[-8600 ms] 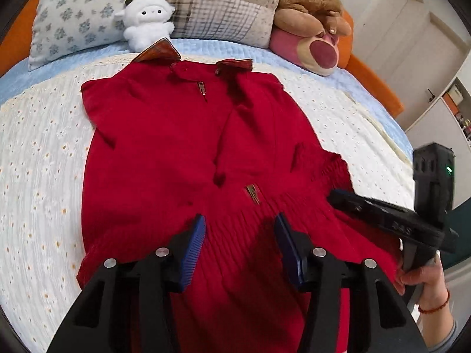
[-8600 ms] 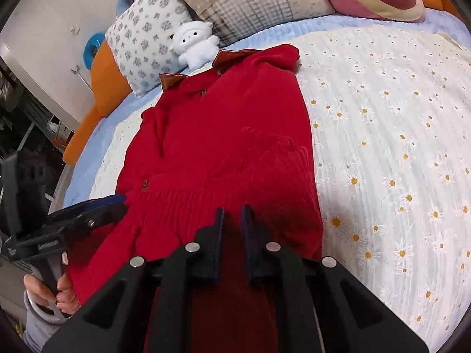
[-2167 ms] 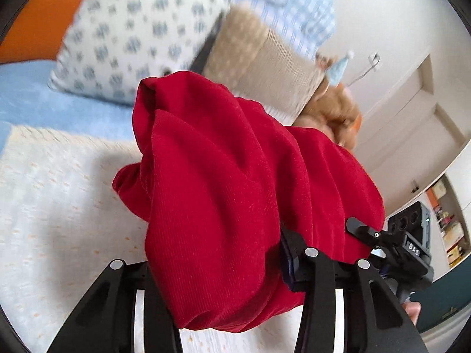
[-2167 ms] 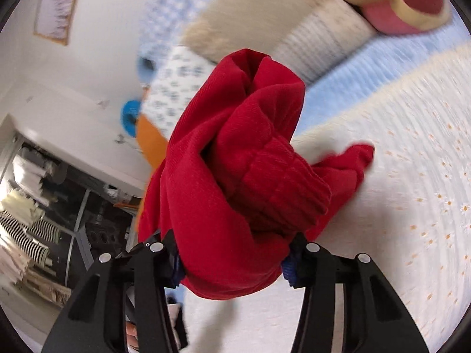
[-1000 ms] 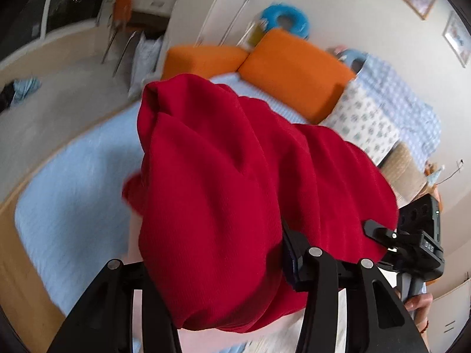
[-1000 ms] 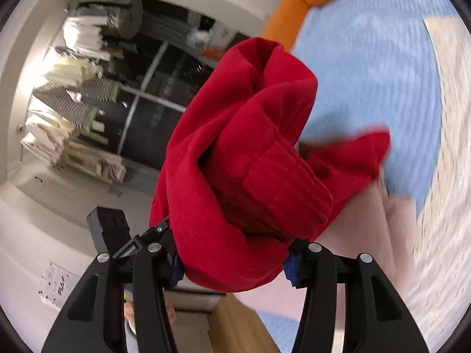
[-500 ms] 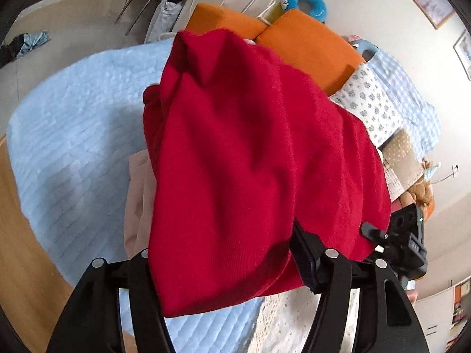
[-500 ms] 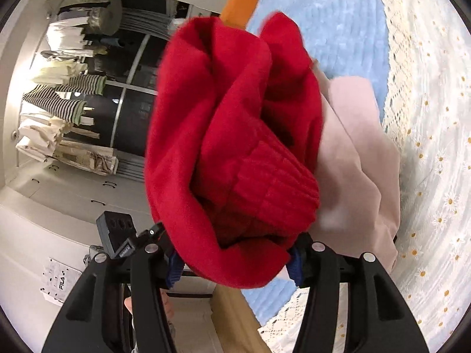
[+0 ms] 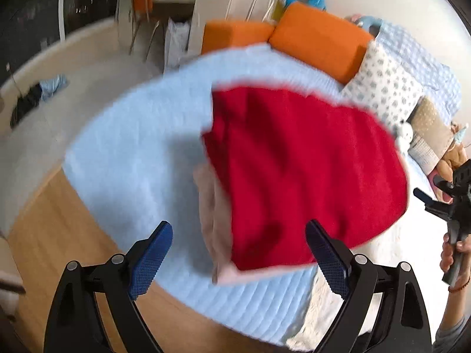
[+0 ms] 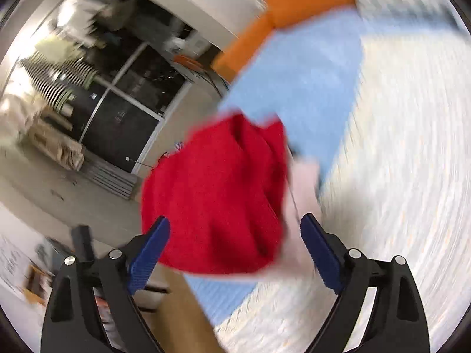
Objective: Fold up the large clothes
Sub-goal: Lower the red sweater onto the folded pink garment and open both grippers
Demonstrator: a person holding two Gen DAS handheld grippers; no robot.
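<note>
Now red garment [image 9: 297, 170] ahead of, between just-opened jaws.

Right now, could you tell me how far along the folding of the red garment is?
Nearly done, it seems. The red garment lies folded on a pink folded piece at the corner of the blue bed cover. The left gripper and right gripper have just opened, with nothing pinched. Only drawing the grippers away appears left.

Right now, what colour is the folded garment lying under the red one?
Pale pink folded garment, seen best in the left wrist view.
</note>
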